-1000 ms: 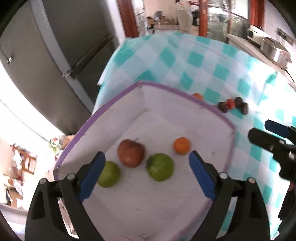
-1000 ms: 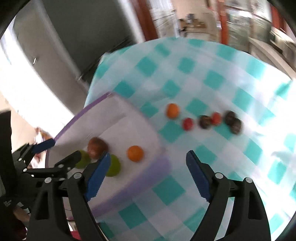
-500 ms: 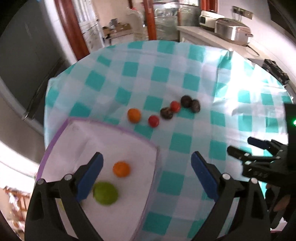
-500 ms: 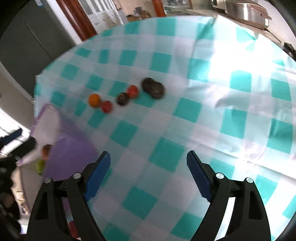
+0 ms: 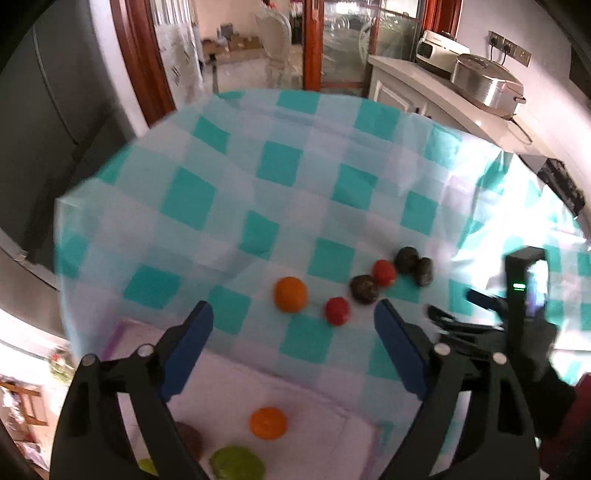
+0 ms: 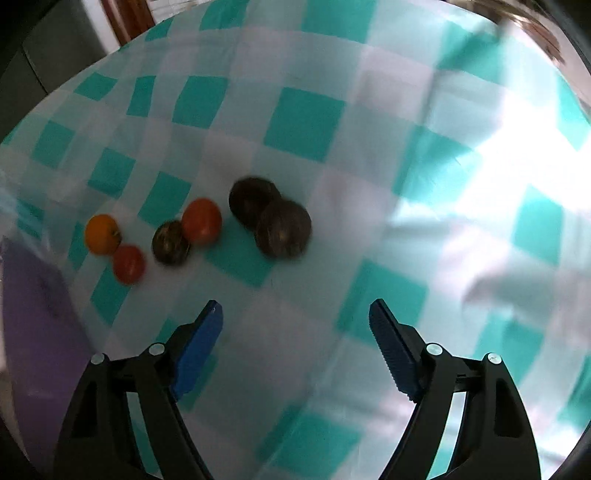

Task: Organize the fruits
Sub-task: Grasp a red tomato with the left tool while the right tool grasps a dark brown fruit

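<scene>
A row of small fruits lies on the teal-checked cloth (image 5: 273,162): an orange (image 5: 290,294) (image 6: 101,233), two red tomatoes (image 5: 337,311) (image 6: 201,220) and three dark round fruits (image 5: 364,289) (image 6: 283,229). At the lower left, a white box with a purple rim (image 5: 122,328) holds an orange (image 5: 268,422), green fruit (image 5: 237,463) and a brown fruit (image 5: 188,439). My left gripper (image 5: 292,310) hovers by the box's far edge, jaws closing with nothing held. My right gripper (image 6: 295,308) (image 5: 452,302) hangs low just in front of the dark fruits, jaws closing on nothing.
A grey fridge (image 5: 44,122) stands left of the table. A counter with a steel cooker (image 5: 484,85) runs along the back right. A chair (image 5: 275,33) and glass doors are behind. The cloth's left edge (image 5: 61,229) drops off near the box.
The left gripper has swung from over the box toward the loose fruits on the cloth. The right gripper has moved away from the box and sunk close to the dark fruits.
</scene>
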The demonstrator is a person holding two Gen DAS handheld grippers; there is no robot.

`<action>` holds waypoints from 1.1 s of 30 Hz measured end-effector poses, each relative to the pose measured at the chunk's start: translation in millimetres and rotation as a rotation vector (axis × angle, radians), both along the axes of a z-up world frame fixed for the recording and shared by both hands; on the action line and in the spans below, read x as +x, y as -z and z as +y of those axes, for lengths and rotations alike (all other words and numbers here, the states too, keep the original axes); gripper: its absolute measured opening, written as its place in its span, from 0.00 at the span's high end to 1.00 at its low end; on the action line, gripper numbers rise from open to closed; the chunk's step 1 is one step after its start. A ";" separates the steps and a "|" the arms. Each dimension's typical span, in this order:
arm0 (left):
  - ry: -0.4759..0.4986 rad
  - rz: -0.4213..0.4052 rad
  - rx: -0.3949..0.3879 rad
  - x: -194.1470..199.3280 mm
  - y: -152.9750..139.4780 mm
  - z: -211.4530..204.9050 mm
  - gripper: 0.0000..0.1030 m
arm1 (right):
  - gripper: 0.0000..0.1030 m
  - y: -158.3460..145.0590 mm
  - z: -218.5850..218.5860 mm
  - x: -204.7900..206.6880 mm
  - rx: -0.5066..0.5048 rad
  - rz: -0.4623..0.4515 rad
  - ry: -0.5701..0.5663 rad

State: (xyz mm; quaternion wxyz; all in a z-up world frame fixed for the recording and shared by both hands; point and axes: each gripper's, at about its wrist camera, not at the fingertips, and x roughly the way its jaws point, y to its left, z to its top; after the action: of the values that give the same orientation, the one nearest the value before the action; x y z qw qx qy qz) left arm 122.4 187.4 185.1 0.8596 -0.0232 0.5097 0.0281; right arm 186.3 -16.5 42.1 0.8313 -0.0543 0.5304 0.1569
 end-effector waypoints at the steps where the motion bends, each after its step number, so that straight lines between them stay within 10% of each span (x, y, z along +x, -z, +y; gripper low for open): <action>1: 0.003 0.013 -0.034 3.1 1.8 -2.9 0.16 | 0.24 2.2 5.3 5.3 -0.021 -0.013 -0.028; 6: 0.079 0.059 -0.073 2.1 20.6 -45.0 0.24 | 0.28 21.5 21.0 34.8 -0.091 -0.034 -0.135; 11: 0.083 0.169 -0.131 -8.7 52.3 -68.5 0.47 | 0.61 22.4 20.4 34.4 -0.045 -0.076 -0.190; 18: 0.133 0.164 -0.047 -17.2 80.7 -122.8 0.51 | 0.62 14.0 -36.7 4.1 0.059 -0.076 -0.014; 29: -0.341 0.140 0.173 32.3 159.4 -106.2 0.47 | 0.61 11.0 -121.8 -70.9 0.084 -0.019 0.130; 33: -0.375 0.054 0.250 36.0 163.4 -97.6 0.45 | 0.61 11.5 -128.3 -86.6 0.097 -0.023 0.117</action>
State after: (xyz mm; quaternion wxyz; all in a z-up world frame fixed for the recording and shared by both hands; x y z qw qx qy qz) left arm 158.4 89.8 21.7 0.8214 -0.0100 0.5120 0.2510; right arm 99.7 -144.7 30.6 0.8467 0.0151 0.5150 0.1330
